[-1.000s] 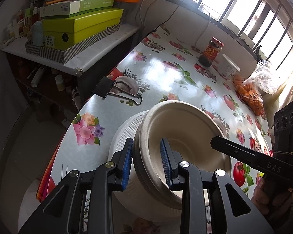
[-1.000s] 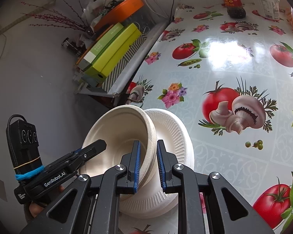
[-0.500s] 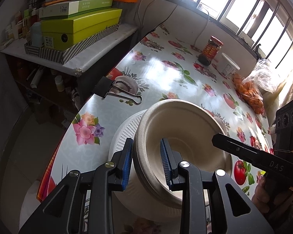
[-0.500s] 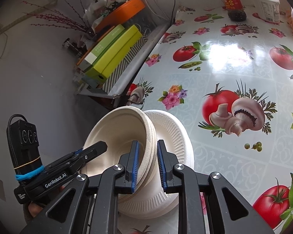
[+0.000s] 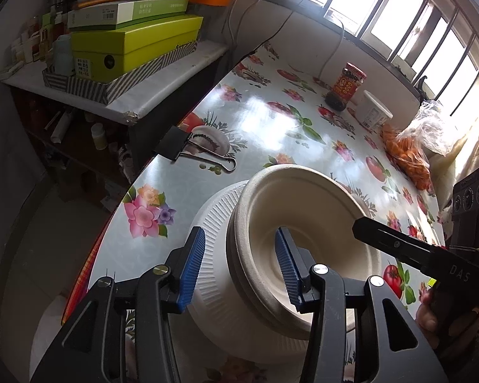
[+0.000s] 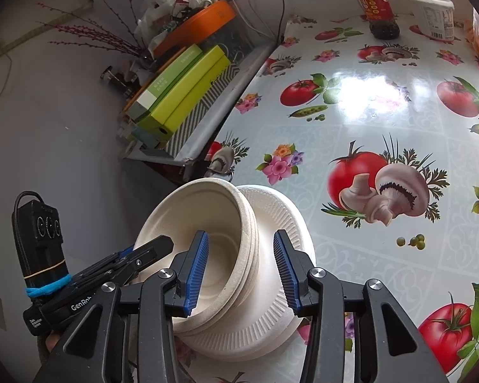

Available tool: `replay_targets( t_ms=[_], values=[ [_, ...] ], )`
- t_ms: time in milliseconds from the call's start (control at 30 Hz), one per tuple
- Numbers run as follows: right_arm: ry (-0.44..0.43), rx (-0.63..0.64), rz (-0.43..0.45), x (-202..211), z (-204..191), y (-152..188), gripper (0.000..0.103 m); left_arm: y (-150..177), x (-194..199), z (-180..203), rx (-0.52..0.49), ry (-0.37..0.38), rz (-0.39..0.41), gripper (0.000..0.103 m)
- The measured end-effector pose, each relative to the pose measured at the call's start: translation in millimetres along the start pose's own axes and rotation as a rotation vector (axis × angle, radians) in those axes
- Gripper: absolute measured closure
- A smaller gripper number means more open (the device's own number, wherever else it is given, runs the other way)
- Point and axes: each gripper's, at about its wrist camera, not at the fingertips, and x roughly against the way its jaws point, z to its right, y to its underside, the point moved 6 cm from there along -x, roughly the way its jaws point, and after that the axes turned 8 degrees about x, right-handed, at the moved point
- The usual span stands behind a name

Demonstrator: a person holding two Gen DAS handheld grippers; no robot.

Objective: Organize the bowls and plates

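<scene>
A stack of beige paper bowls (image 5: 303, 210) (image 6: 191, 217) rests on a stack of white ribbed paper plates (image 5: 214, 223) (image 6: 281, 217), near the table's left edge. My left gripper (image 5: 239, 268) straddles the bowls' near-left rim. Its jaws are opening, and the blue pads stand off the rim. My right gripper (image 6: 241, 273) straddles the opposite rim in the same way, jaws opening with the pads clear of it. Each gripper shows in the other's view: the right gripper's finger (image 5: 383, 239) and the left gripper's fingers (image 6: 143, 255) both reach over the bowls.
A black binder clip (image 5: 175, 146) lies beyond the plates. A red-labelled jar (image 5: 348, 86), a white tub (image 5: 375, 113) and a bag of orange food (image 5: 408, 156) stand at the far side. A shelf with green boxes (image 5: 134, 44) adjoins the table's left edge (image 5: 111, 217).
Both grippers' jaws have widened and let go of the bowls' rim. The bowl stack has settled onto the plates. Neither hand has shifted.
</scene>
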Motion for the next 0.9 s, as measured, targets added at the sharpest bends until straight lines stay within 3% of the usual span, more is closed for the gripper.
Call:
replay_targets(
  t_ms=[133, 567, 900],
  values=[
    [0.002, 0.0, 0.014, 3.8, -1.2, 0.3, 0.049, -0.1, 4.0, -1.1, 0.006, -0.002, 0.011, 0.047],
    [0.065, 0.083, 0.063, 25.9, -17.5, 9.4, 0.047, 8.1, 33.4, -4.0, 0.0, -0.037, 0.073, 0.047],
    [0.093, 0.159, 0.123, 55.6, -31.2, 31.2, 0.047, 34.4, 66.3, 3.9, -0.053, -0.078, 0.161, 0.047]
  ],
)
